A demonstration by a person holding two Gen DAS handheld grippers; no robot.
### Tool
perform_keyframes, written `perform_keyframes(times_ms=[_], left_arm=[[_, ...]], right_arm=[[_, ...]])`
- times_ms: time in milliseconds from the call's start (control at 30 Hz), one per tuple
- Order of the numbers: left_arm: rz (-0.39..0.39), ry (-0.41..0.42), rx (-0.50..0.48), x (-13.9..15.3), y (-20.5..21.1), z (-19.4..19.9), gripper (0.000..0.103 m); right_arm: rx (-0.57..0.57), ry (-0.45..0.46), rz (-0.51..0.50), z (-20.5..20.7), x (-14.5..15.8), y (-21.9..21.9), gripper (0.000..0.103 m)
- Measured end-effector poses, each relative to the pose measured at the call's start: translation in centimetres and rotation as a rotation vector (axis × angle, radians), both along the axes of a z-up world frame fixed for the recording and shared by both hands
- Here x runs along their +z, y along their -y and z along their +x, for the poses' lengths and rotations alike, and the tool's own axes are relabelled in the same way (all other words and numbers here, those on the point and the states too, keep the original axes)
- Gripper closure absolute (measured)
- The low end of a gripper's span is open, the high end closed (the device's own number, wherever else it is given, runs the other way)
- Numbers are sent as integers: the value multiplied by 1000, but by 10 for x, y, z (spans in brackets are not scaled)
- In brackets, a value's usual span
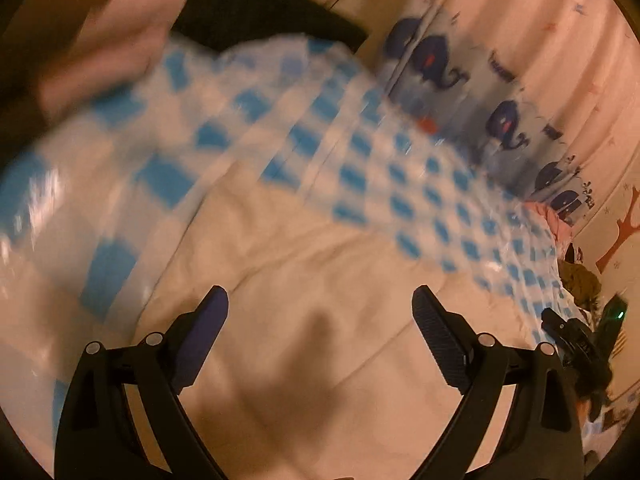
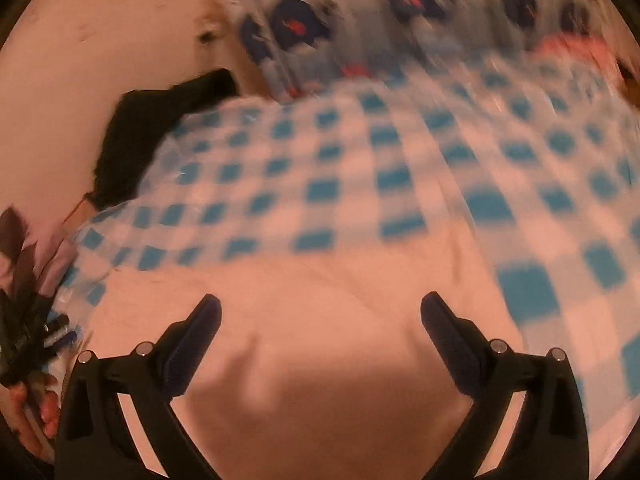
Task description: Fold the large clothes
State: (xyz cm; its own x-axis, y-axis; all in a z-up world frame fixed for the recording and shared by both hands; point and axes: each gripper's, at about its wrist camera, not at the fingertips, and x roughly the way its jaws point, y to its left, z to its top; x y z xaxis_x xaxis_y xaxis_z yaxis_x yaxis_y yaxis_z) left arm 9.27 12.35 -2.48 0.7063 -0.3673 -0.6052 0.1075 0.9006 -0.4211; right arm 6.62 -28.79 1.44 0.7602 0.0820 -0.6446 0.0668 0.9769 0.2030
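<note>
A large pale cream garment [image 1: 304, 272] lies spread flat on a blue-and-white checked sheet [image 1: 360, 148]. My left gripper [image 1: 320, 304] is open and empty, hovering just above the cream cloth. In the right wrist view the same cream garment [image 2: 320, 320] fills the lower middle on the checked sheet [image 2: 360, 168]. My right gripper [image 2: 320, 312] is open and empty above it. Both views are blurred by motion. The right gripper's body [image 1: 580, 344] shows at the right edge of the left wrist view.
A black garment [image 1: 260, 4] lies at the far edge of the sheet; it also shows in the right wrist view [image 2: 140, 140]. A whale-print cloth [image 1: 480, 92] runs along the wall side [image 2: 360, 20]. A pink item [image 1: 548, 220] lies beside it.
</note>
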Motion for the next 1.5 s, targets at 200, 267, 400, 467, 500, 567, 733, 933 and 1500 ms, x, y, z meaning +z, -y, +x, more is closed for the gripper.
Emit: perform_keyframes(times_ms=[200,267,400,467,500,567,733,933,1500], left_arm=[[75,6,-46,-2,66,34,13],[112,-35,-53,-31,76,39,13],[147,-78,-60,-47,80,45,13],[136,-87,-41,-41,75,39,14],[114,-78,-26,-35,69,29,14],[80,-21,-25,-15,58,2,13],[191,-41,-58,-34,59,-6,9],[210,-100,-53,-35,55,-17,9],[-519,-278,-57,-48,-70,-169,9]], right_arm=[[113,-130,-139,63,-38,-72,7],[133,-222,-101,73,-88,-72,7],[129,-257,-48,77,-94,-64,7],[129,-259,8,67,-78,-53,7],[128,-209,23,50,-60,-49,7],[148,-143,-28,16,-33,-48,7],[53,-161,-85,-31,-65,1,6],[133,-99,47,-57,-30,-9,6],[577,-413,855,-101,-108,-142,6]])
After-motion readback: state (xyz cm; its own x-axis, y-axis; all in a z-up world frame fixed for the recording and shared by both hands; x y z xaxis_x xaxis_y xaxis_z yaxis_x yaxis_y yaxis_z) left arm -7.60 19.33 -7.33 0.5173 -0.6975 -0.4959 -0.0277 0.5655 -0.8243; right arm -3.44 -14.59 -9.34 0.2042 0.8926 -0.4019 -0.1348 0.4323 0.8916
